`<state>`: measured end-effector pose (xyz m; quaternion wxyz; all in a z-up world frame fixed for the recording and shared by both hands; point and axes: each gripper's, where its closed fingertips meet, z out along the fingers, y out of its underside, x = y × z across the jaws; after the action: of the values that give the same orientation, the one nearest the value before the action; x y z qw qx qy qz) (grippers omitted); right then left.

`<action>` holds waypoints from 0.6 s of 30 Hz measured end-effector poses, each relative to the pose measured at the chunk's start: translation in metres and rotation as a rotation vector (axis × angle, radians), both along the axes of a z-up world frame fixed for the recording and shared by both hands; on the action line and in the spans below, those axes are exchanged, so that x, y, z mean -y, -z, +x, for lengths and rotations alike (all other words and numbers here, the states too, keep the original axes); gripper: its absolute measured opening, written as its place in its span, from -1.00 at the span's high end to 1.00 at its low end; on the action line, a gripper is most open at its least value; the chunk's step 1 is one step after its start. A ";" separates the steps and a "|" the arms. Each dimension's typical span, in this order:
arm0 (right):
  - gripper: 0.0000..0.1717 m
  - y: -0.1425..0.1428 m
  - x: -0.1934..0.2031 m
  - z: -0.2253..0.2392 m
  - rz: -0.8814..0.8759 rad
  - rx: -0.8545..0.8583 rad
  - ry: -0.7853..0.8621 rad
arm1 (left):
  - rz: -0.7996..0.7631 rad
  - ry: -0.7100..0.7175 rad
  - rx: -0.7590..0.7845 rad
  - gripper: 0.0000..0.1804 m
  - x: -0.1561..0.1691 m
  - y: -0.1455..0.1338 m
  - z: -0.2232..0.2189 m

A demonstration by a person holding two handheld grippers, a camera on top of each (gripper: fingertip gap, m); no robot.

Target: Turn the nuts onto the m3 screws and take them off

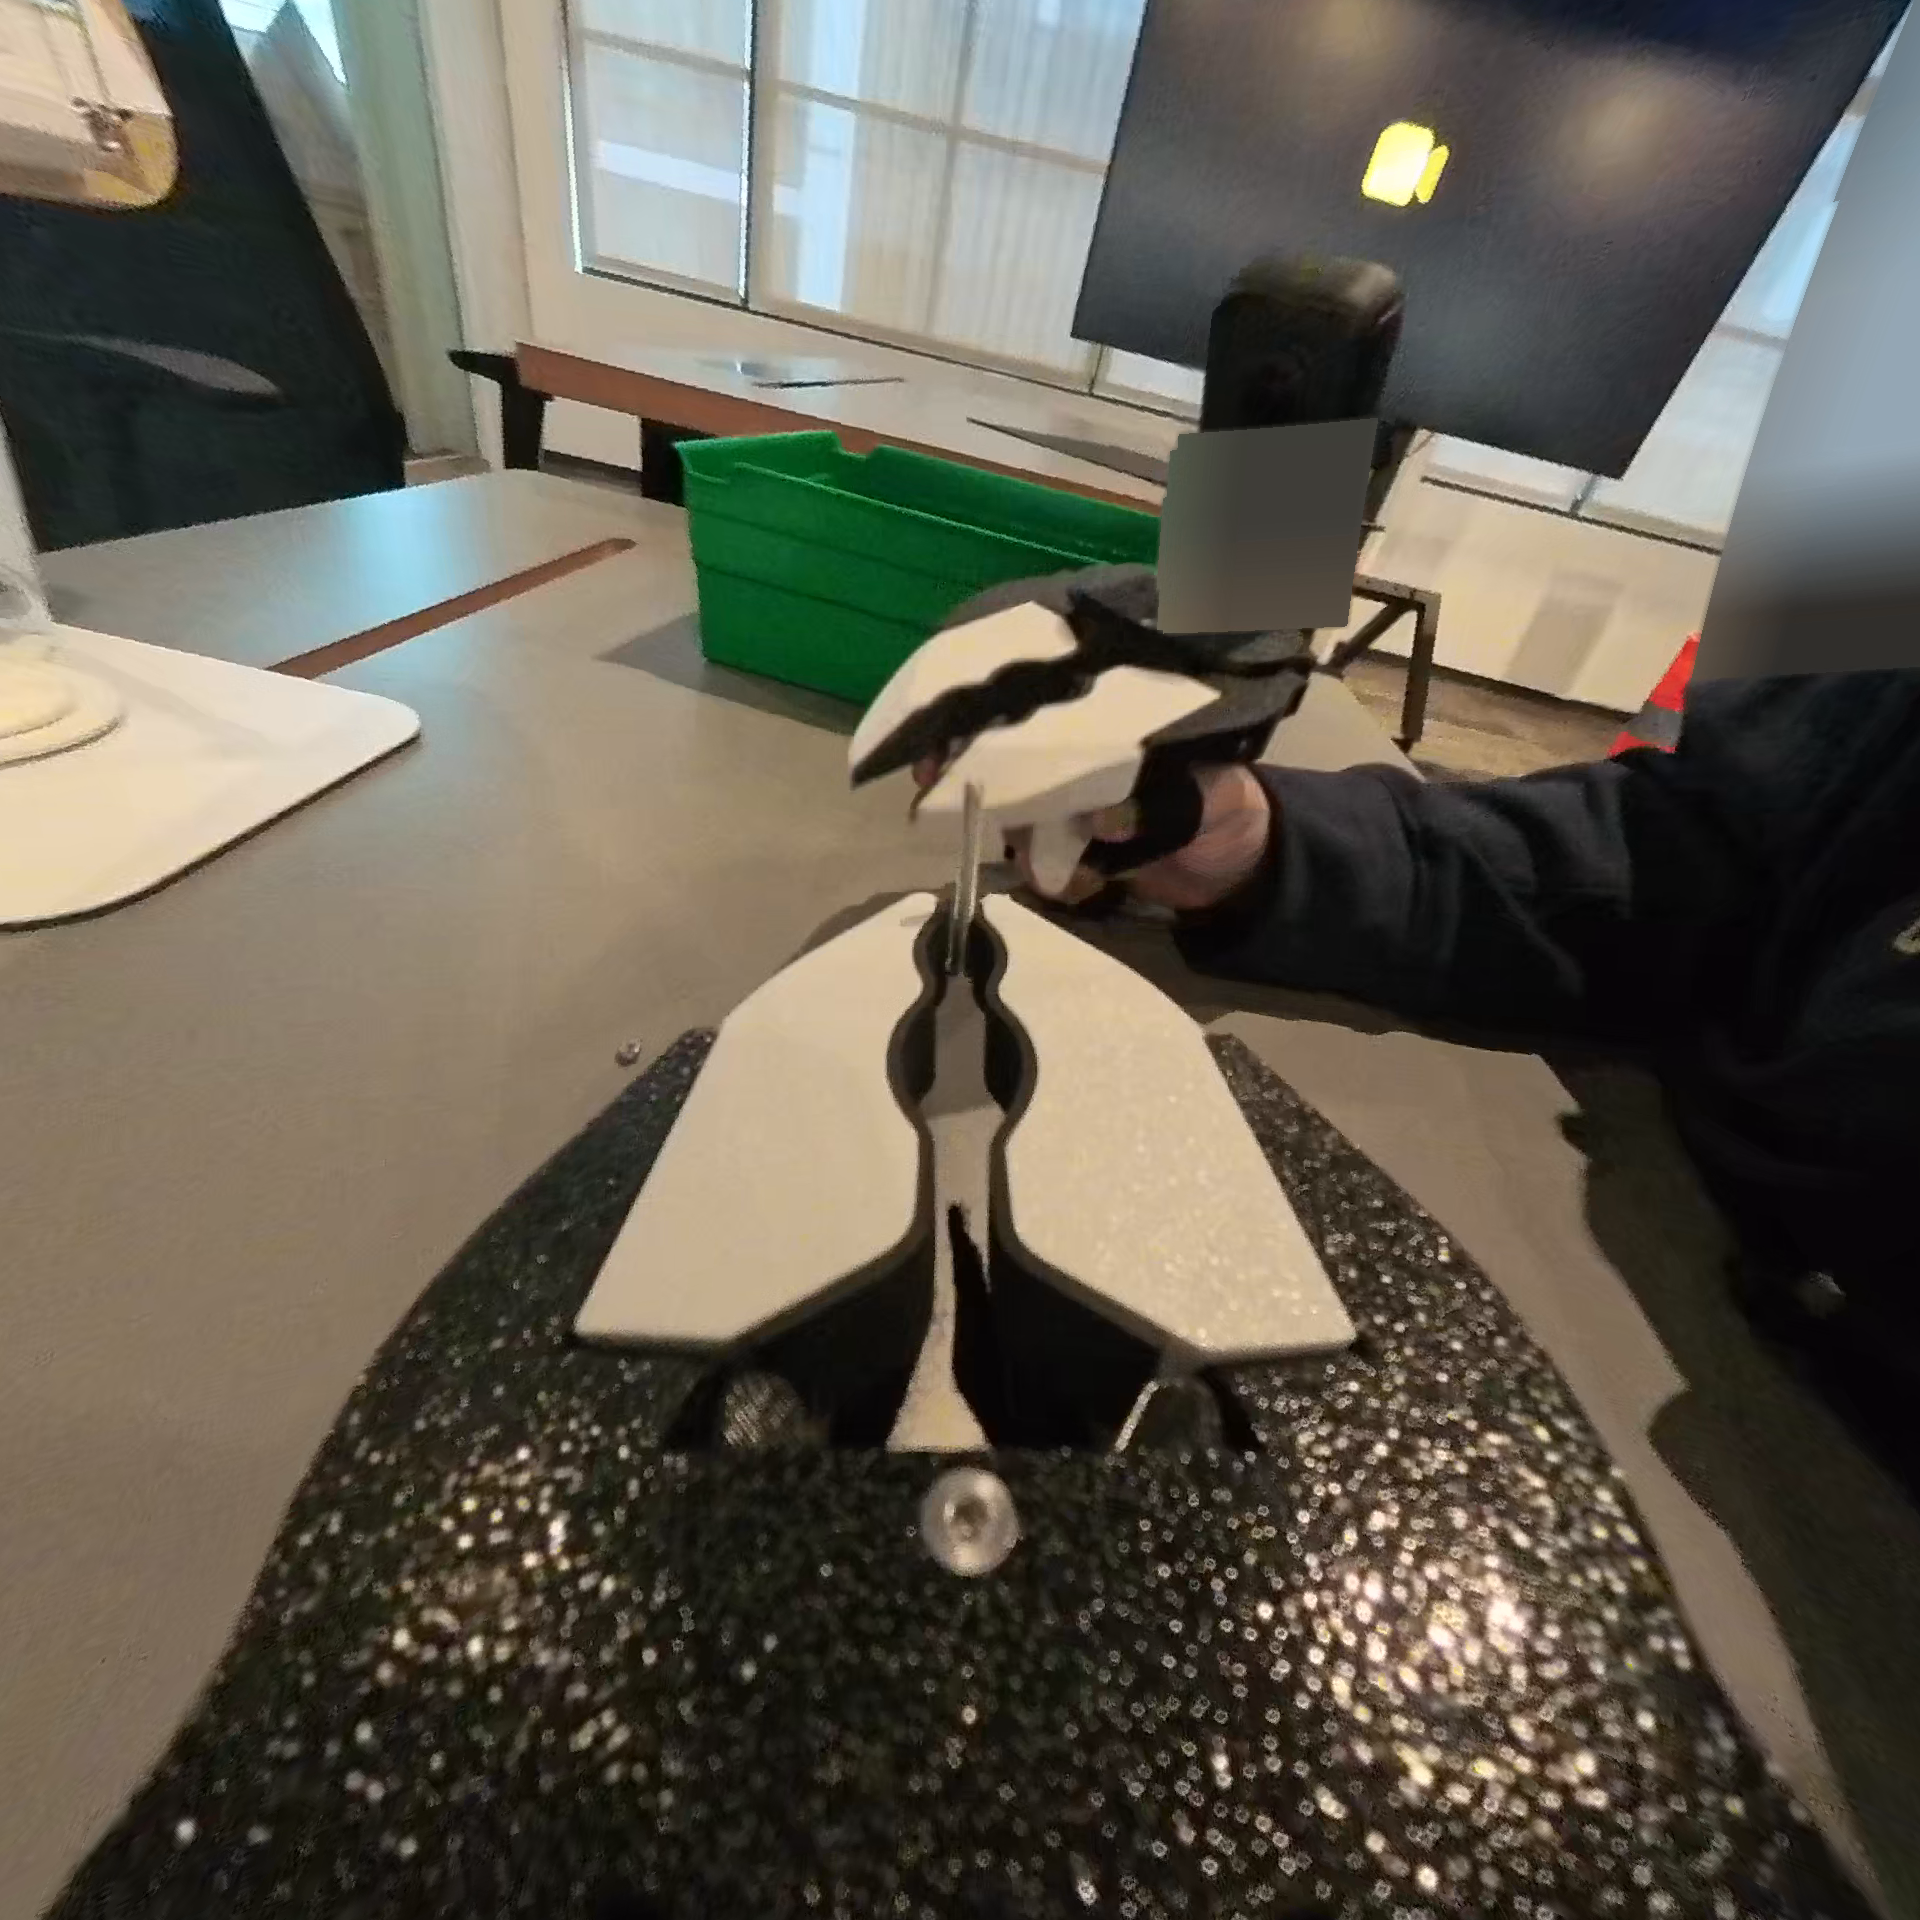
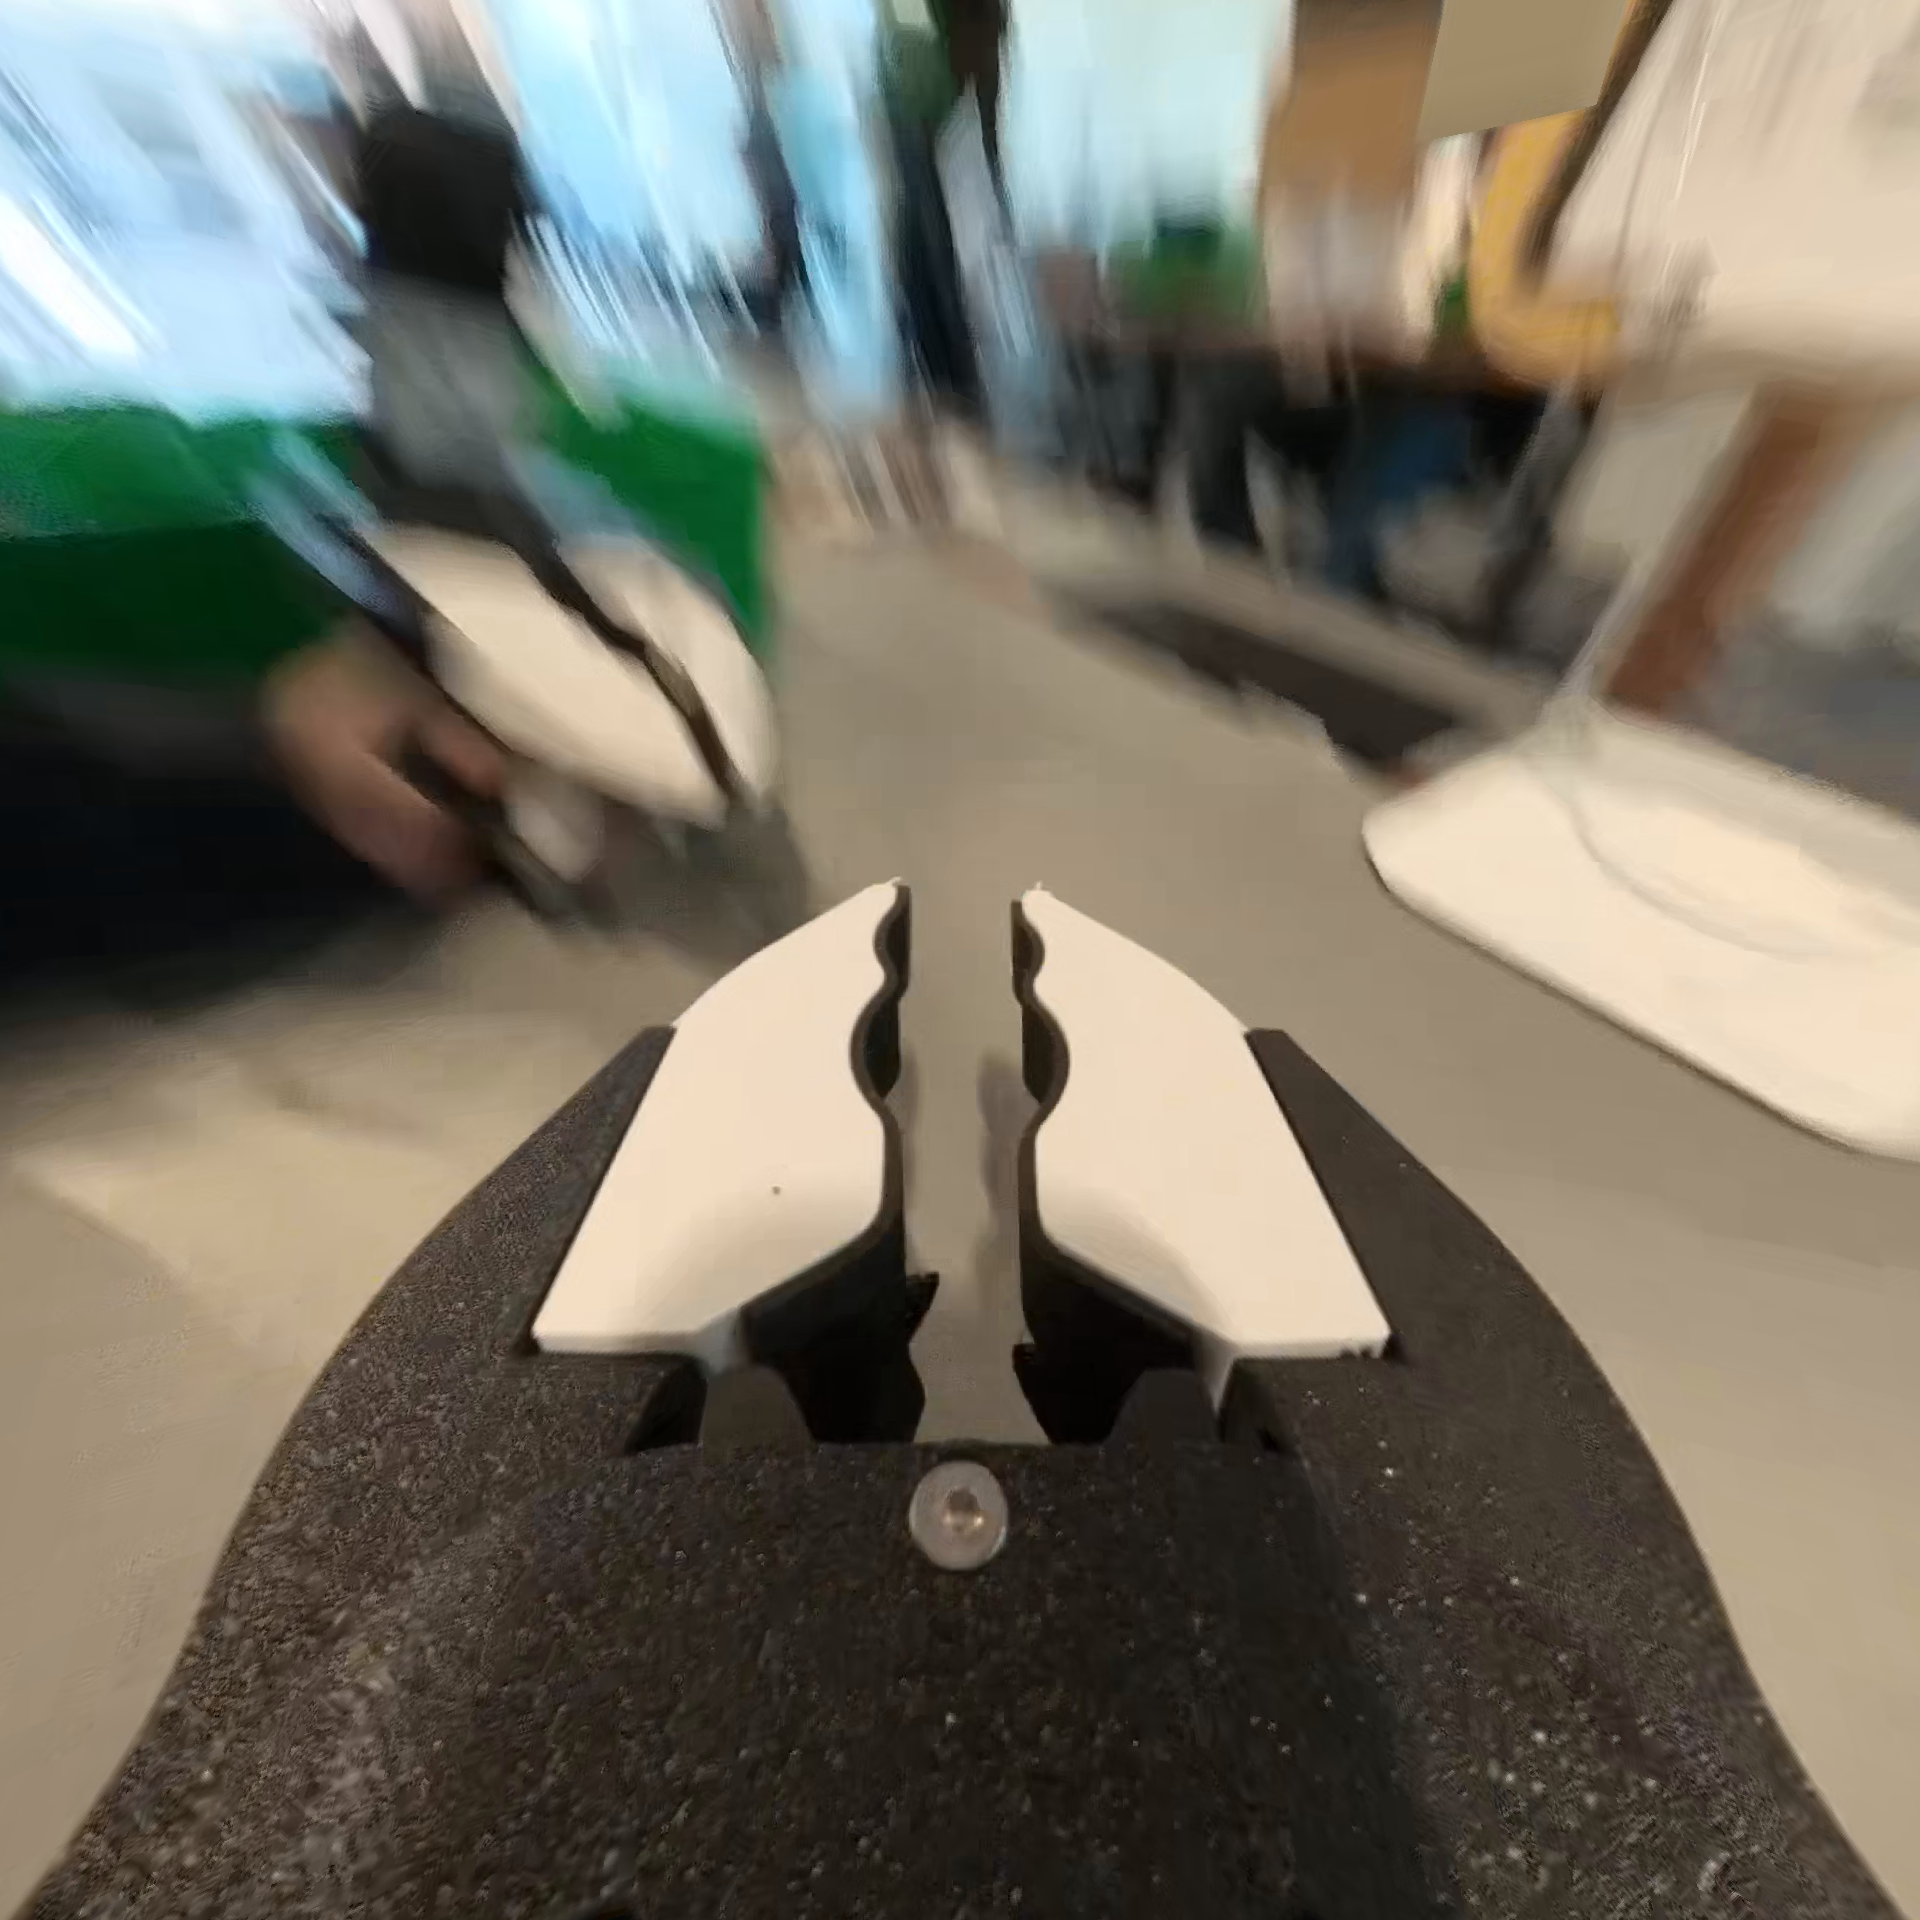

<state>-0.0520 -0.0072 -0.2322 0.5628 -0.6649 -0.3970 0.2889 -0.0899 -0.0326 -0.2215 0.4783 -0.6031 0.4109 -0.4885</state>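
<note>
In the left wrist view my left gripper is shut on a thin metal screw that sticks out past its fingertips. My right gripper hovers just beyond, with its tips at the screw's far end. A small nut lies on the grey table to the left of my left fingers. In the blurred right wrist view my right gripper is open, with only bare table between the fingers. The left gripper shows there to the upper left, smeared by motion.
A green bin stands on the table behind the grippers. A white base plate lies at the left; it shows at the right in the right wrist view. A person's dark sleeve reaches in from the right. A dark screen stands behind.
</note>
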 end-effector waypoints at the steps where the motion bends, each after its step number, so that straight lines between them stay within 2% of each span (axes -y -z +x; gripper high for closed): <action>1: 0.79 0.009 -0.005 -0.001 -0.020 0.076 0.016 | 0.002 -0.010 -0.004 0.97 -0.001 0.000 -0.001; 3: 0.79 0.027 -0.019 -0.004 -0.104 0.189 0.065 | 0.011 -0.024 -0.021 0.97 -0.003 0.002 -0.002; 8: 0.76 0.069 -0.040 -0.015 -0.308 0.395 0.057 | 0.024 -0.041 -0.052 0.97 -0.004 0.005 -0.002; 18: 0.88 0.072 -0.054 -0.022 -0.325 0.428 0.097 | 0.029 -0.043 -0.079 0.97 -0.004 0.009 -0.001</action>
<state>-0.0740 0.0466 -0.3038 0.3653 -0.8107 -0.4230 0.1745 -0.0909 -0.0288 -0.2301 0.4809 -0.6237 0.4232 -0.4479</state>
